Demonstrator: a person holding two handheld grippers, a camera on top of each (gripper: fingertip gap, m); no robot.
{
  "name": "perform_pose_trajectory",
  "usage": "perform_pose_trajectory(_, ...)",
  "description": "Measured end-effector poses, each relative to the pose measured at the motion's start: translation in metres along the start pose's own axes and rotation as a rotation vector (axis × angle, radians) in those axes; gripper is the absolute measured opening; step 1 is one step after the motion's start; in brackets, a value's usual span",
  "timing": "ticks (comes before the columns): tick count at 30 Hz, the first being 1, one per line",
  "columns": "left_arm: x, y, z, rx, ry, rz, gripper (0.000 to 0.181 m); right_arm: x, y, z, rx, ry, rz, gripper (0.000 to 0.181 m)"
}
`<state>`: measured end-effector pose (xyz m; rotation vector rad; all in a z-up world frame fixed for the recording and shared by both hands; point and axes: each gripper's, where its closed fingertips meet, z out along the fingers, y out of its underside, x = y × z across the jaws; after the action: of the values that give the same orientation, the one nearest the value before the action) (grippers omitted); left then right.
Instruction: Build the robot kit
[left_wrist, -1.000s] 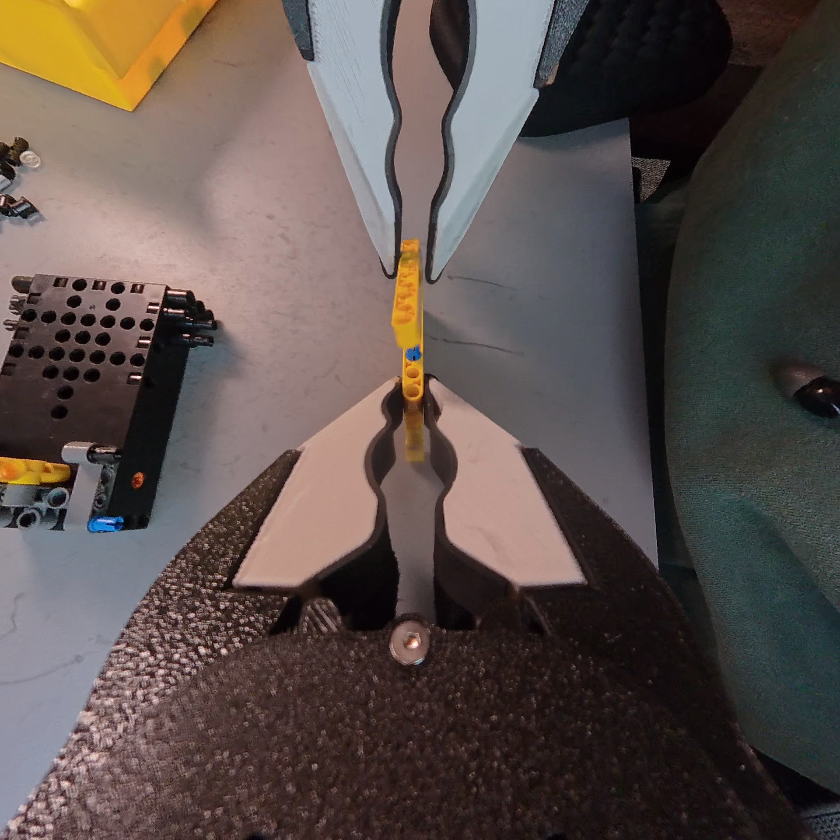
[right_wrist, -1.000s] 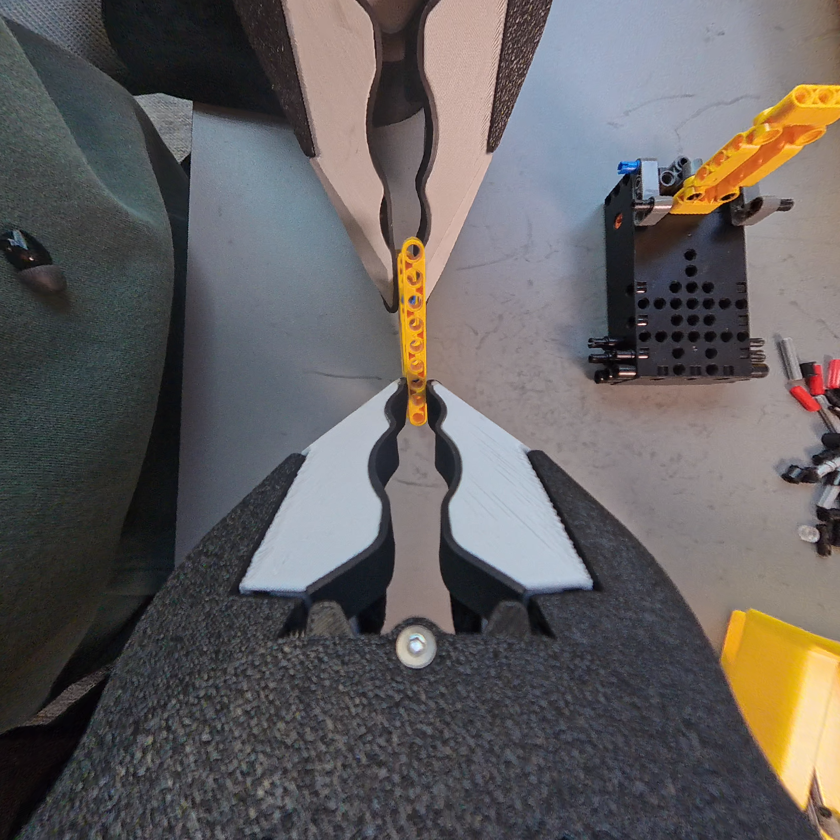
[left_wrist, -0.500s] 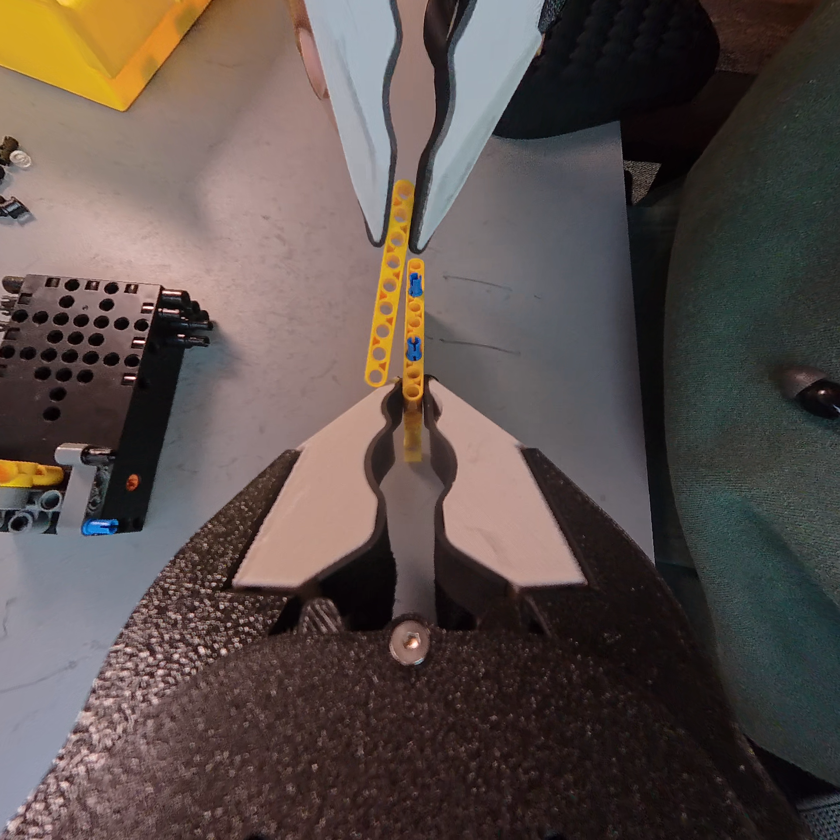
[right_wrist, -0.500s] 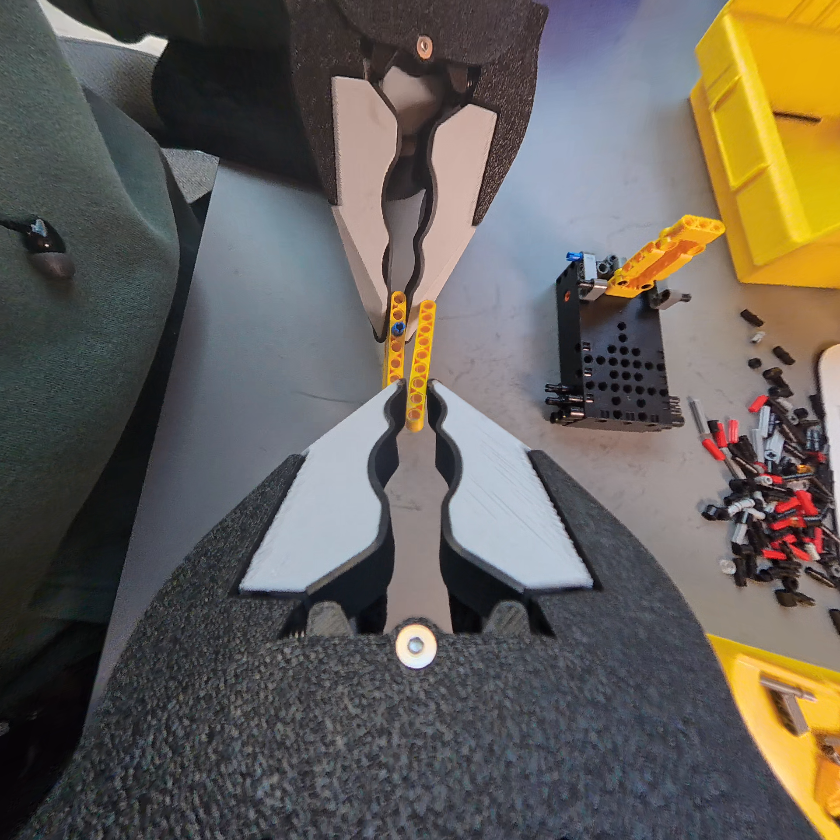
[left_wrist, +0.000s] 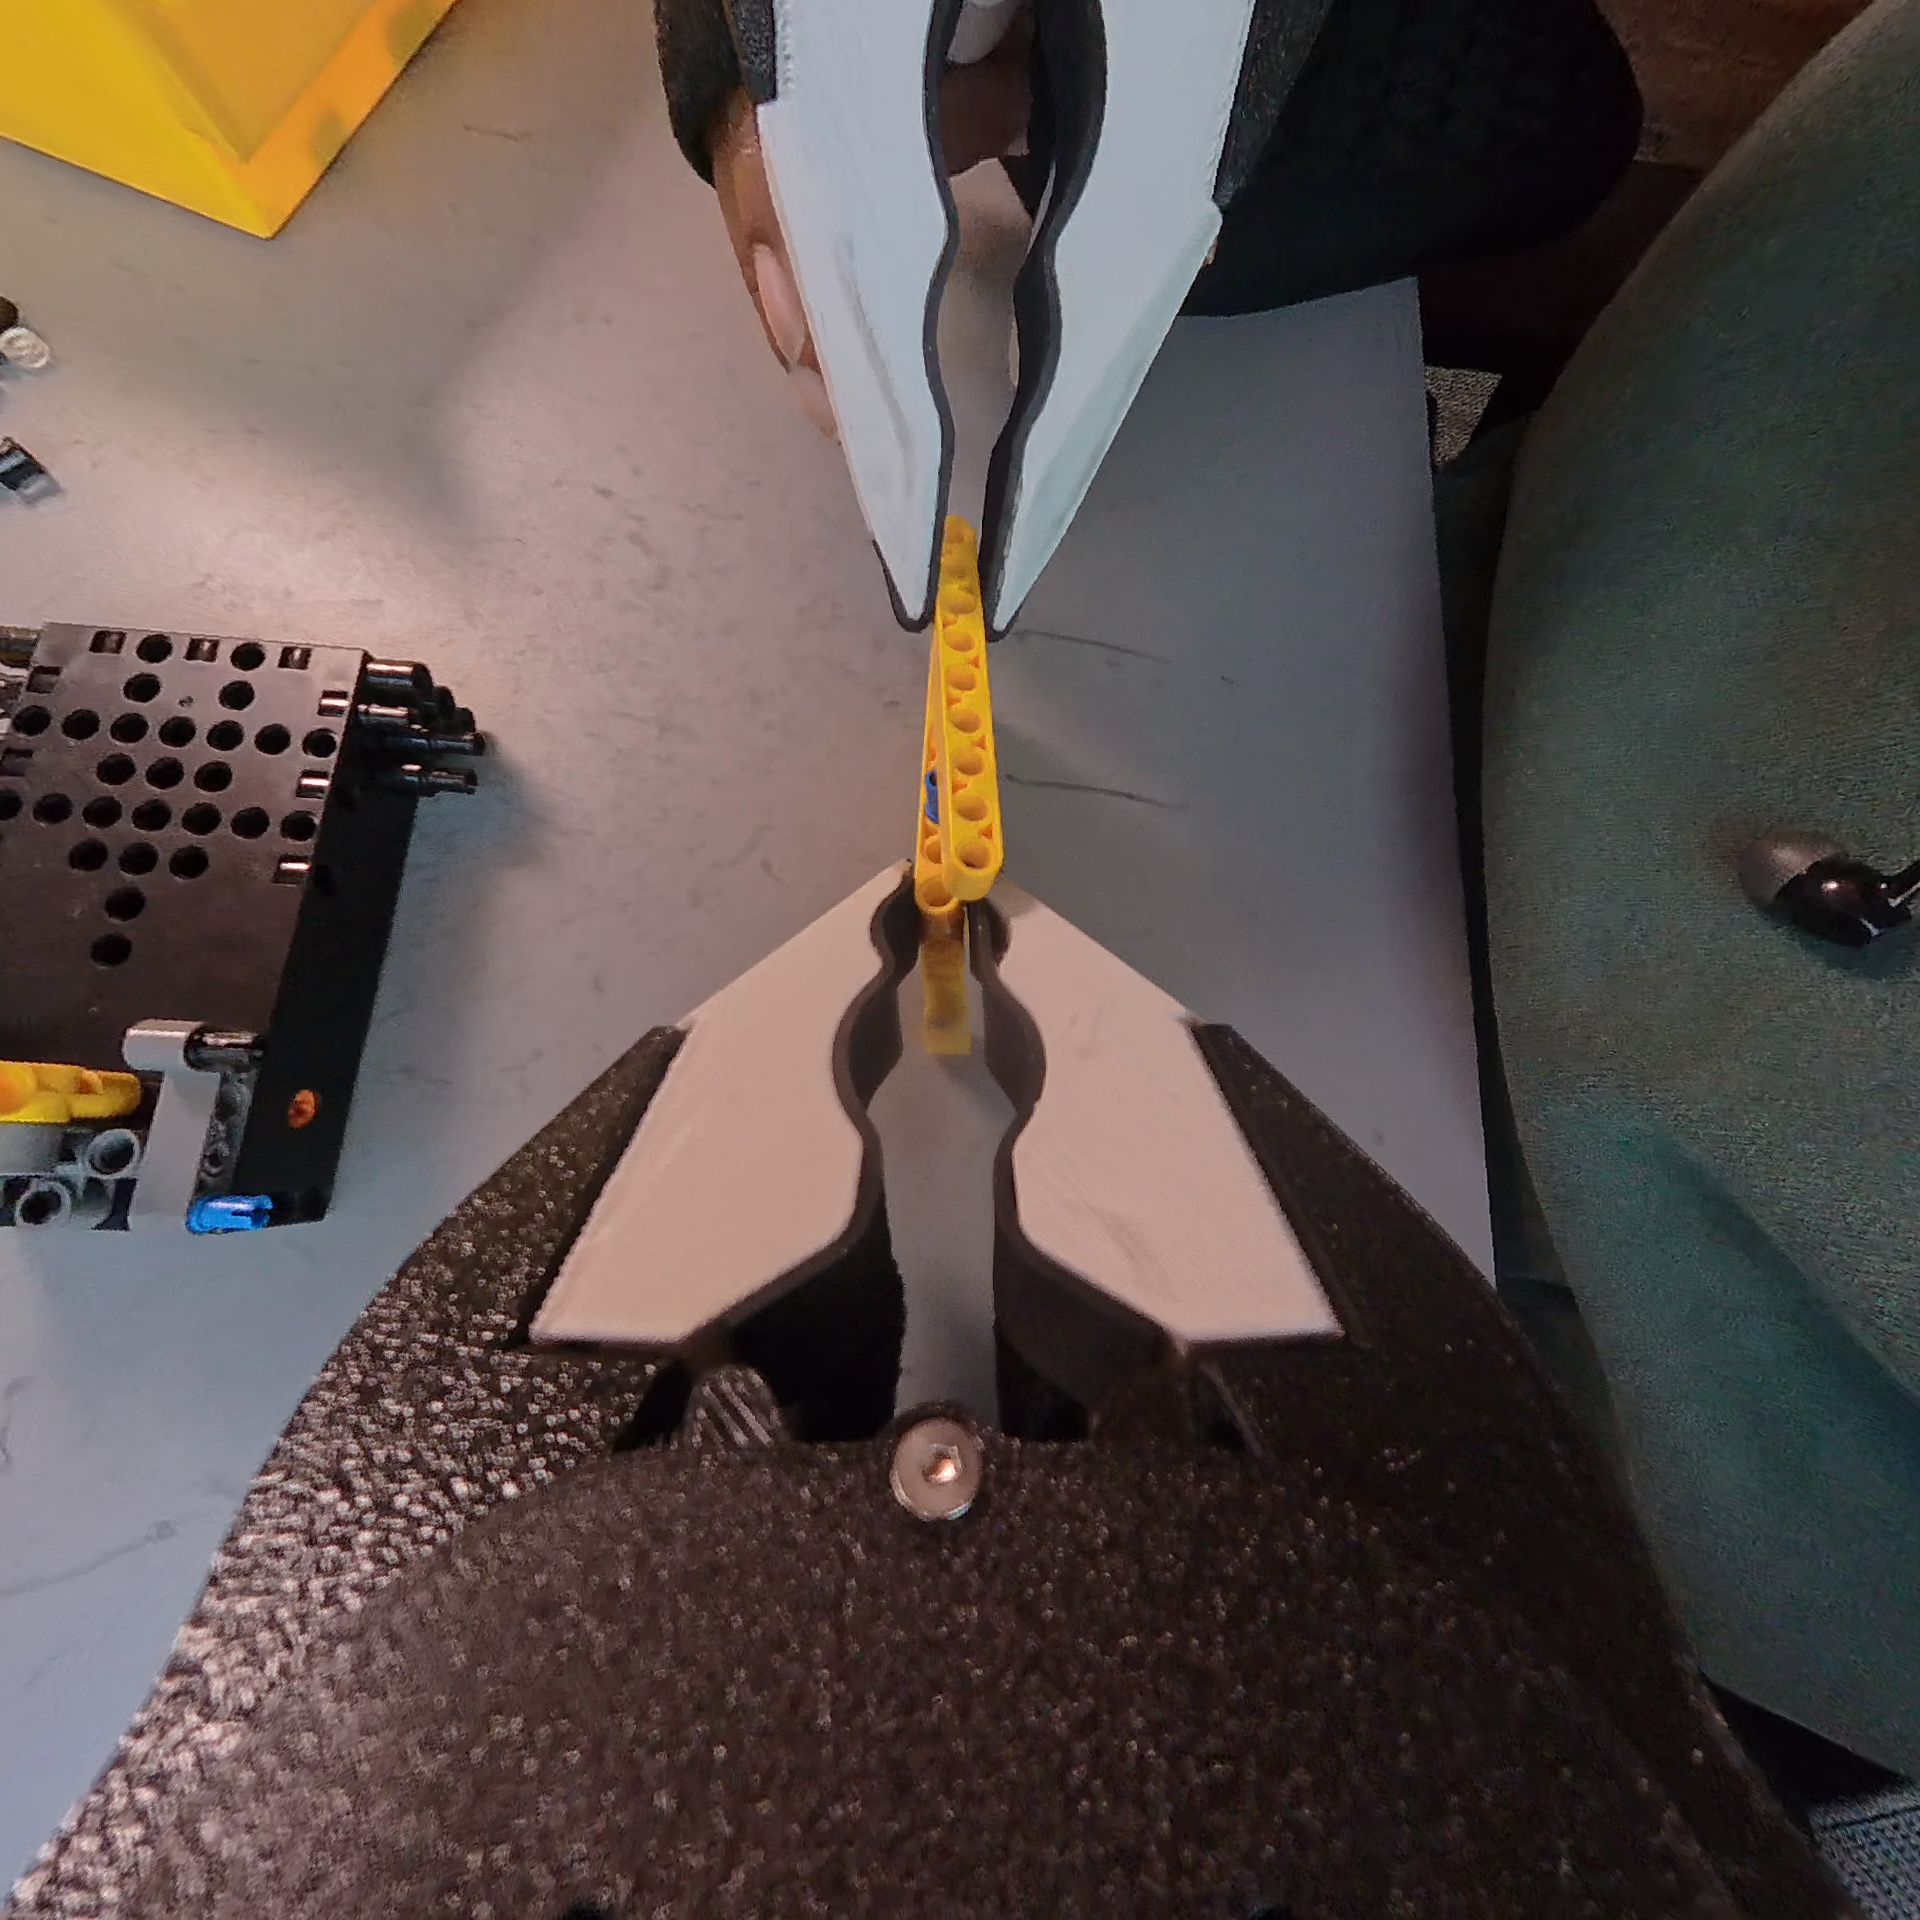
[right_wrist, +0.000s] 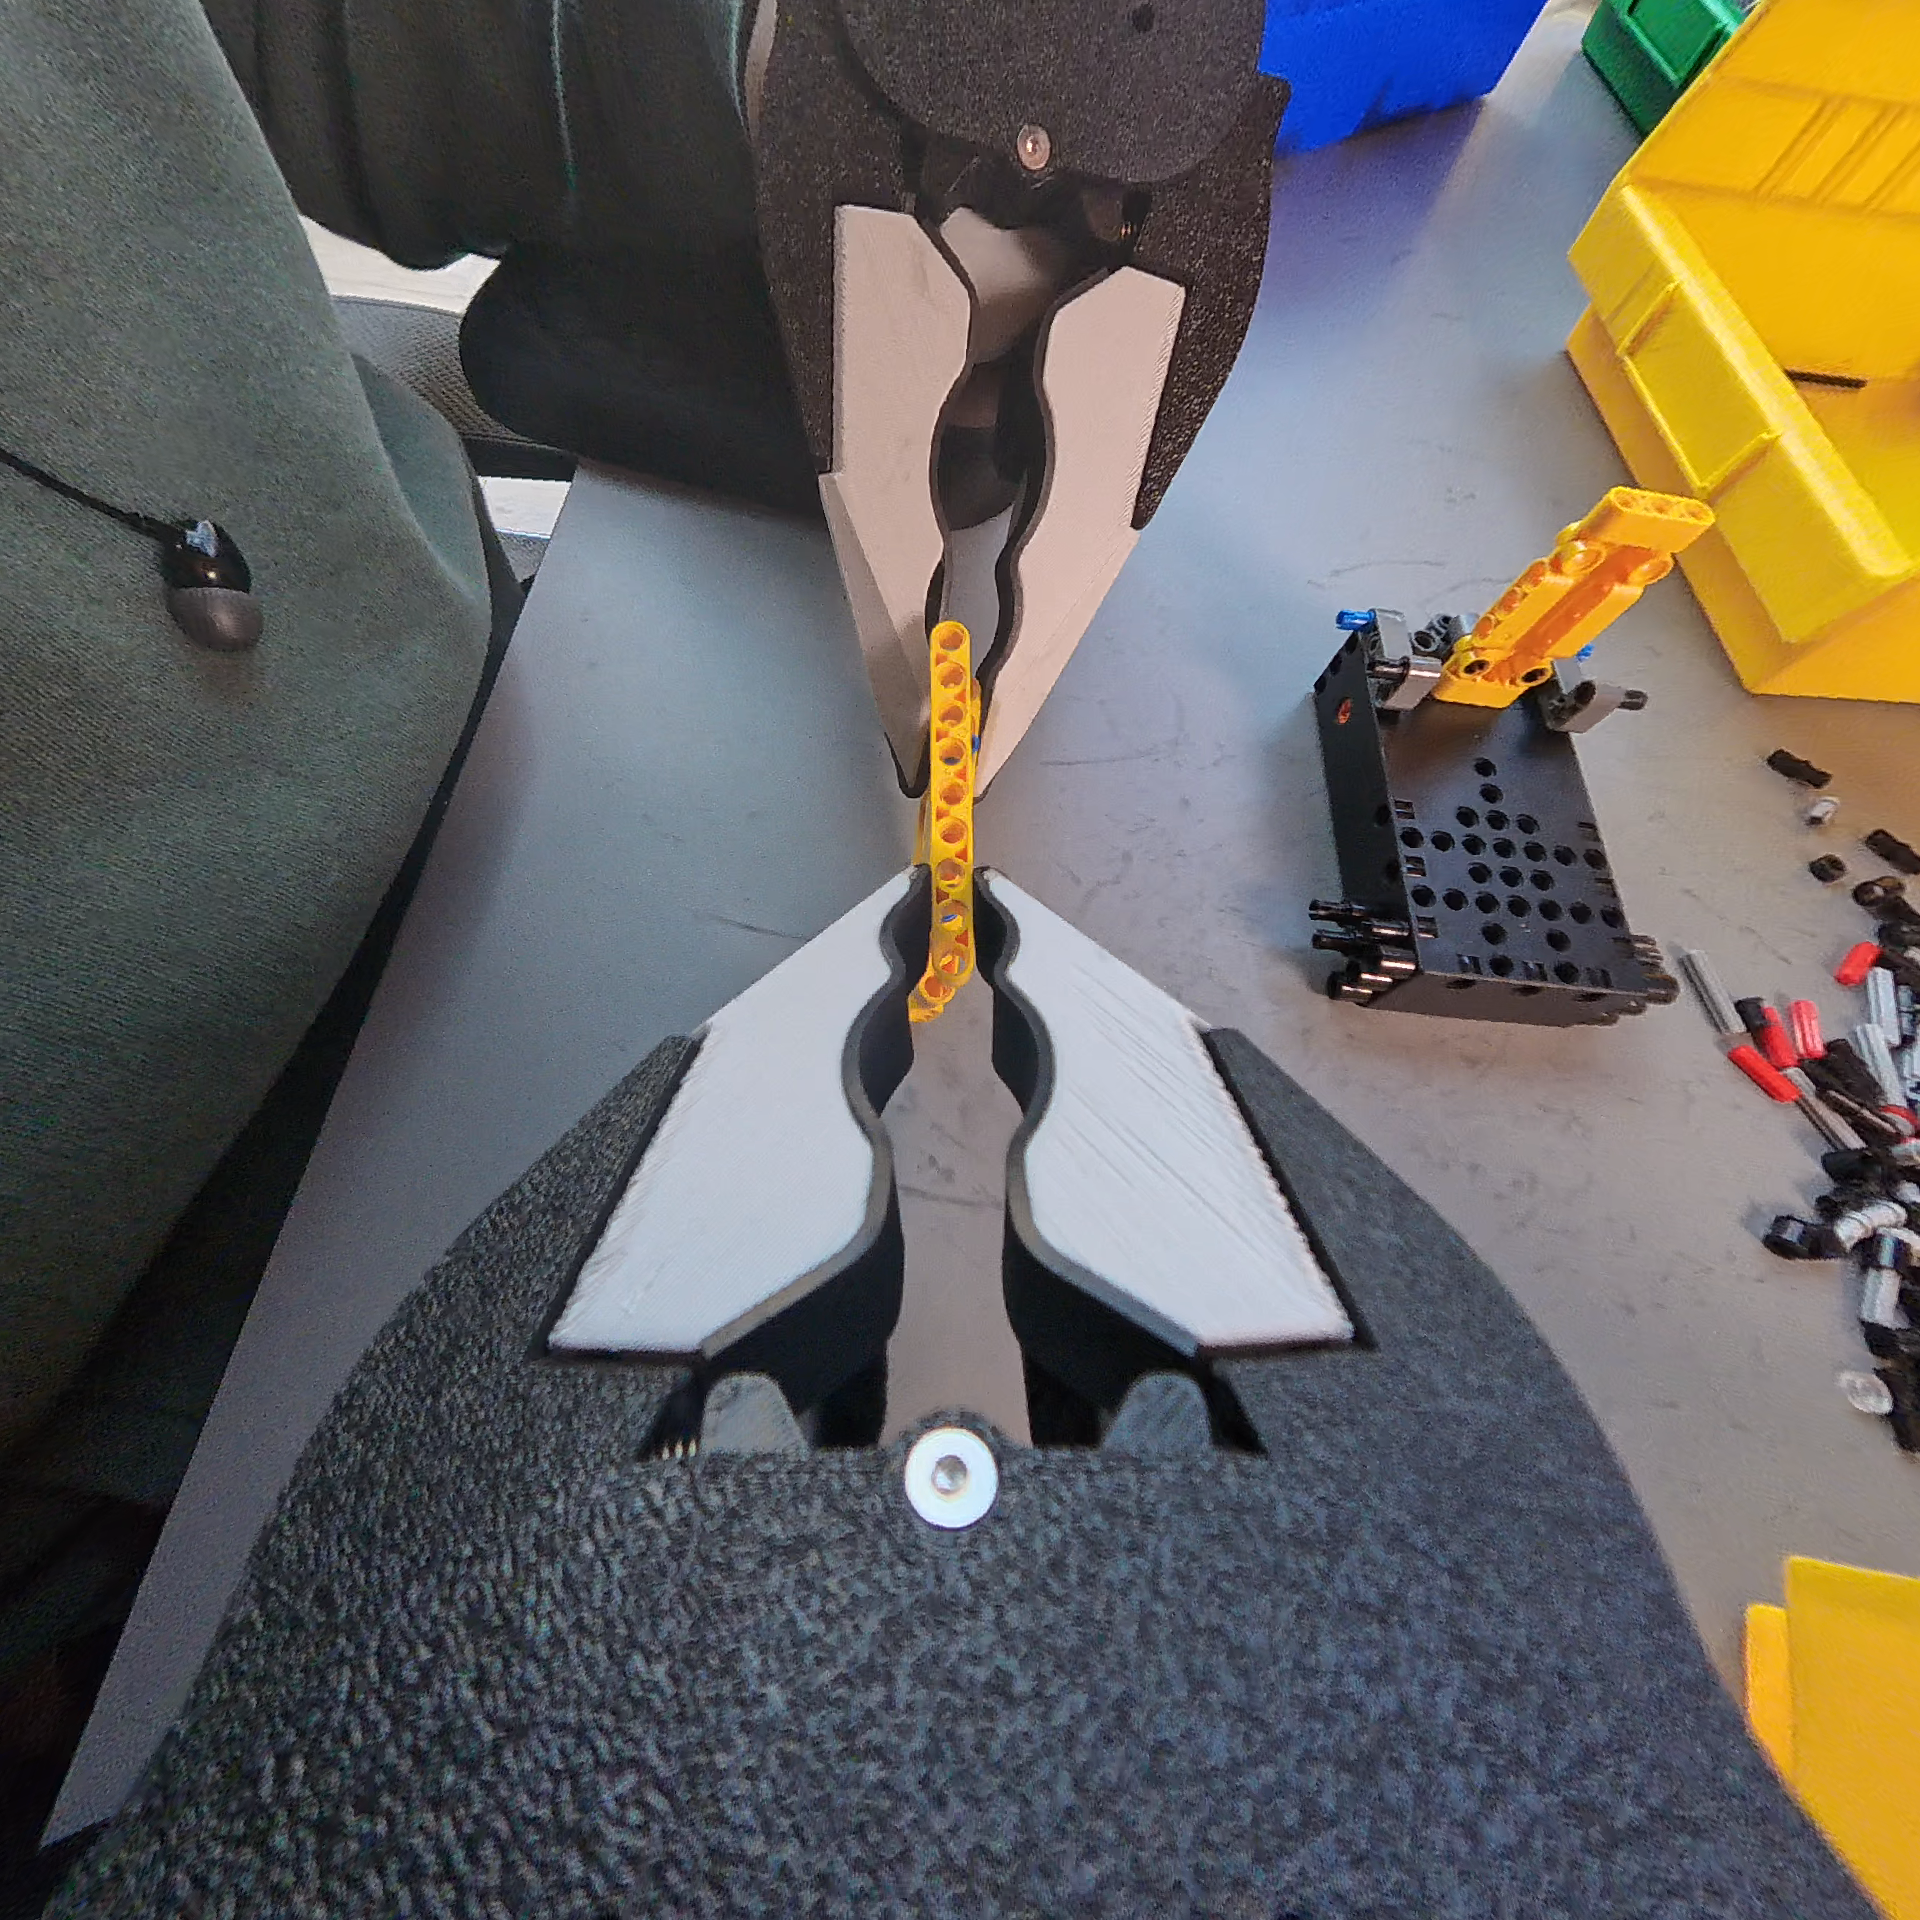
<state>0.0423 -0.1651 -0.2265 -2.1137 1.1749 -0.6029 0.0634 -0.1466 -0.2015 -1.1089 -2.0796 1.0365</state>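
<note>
My left gripper (left_wrist: 948, 899) is shut on a yellow perforated beam (left_wrist: 943, 1003) that carries blue pins (left_wrist: 931, 795). My right gripper (right_wrist: 948, 883) is shut on a second yellow perforated beam (right_wrist: 951, 831). The two grippers face each other tip to tip above the grey table (left_wrist: 571, 468). The two beams lie flat against each other and overlap along most of their length. In the left wrist view the right gripper (left_wrist: 951, 623) comes down from the top with its beam (left_wrist: 966, 717) in front. In the right wrist view the left gripper (right_wrist: 940, 779) comes from the top.
A black perforated block with pins and a yellow arm (right_wrist: 1486, 862) lies on the table; it shows at the left in the left wrist view (left_wrist: 177, 831). A pile of small pins (right_wrist: 1860, 1143) and yellow bins (right_wrist: 1766, 364) stand beyond it. A person in a green top (left_wrist: 1714, 935) sits close. One gripper's finger ends stand about 5 cm off the other's.
Half a second ago the two beams stood side by side with a gap. Now they are pressed together and overlap. The right gripper has pulled back a little.
</note>
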Motion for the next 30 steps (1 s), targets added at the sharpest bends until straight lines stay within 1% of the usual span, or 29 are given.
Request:
perform_pose_trajectory(10, -0.0010, 0.0003, 0.0002, 0.000, -0.027, 0.020, 0.008, 0.0003, 0.0029, -0.0006, -0.058, -0.005, 0.071, 0.007)
perform_pose_trajectory(17, -0.0017, 0.0003, 0.0004, 0.001, -0.059, 0.048, 0.008, -0.0007, 0.0038, -0.0004, -0.125, -0.001, 0.142, 0.007)
perform_pose_trajectory(21, -0.0021, 0.0002, 0.0004, 0.002, -0.081, 0.067, 0.008, -0.0007, 0.0039, 0.0002, -0.149, 0.014, 0.128, 0.007)
perform_pose_trajectory(25, -0.0019, -0.0017, 0.0000, 0.009, -0.073, 0.066, 0.009, -0.0024, 0.0024, 0.0024, -0.164, 0.014, 0.095, 0.007)
perform_pose_trajectory(30, 0.0008, -0.0036, -0.0007, 0.017, -0.056, 0.080, 0.007, -0.0026, 0.0016, 0.0040, -0.182, -0.001, 0.087, 0.007)
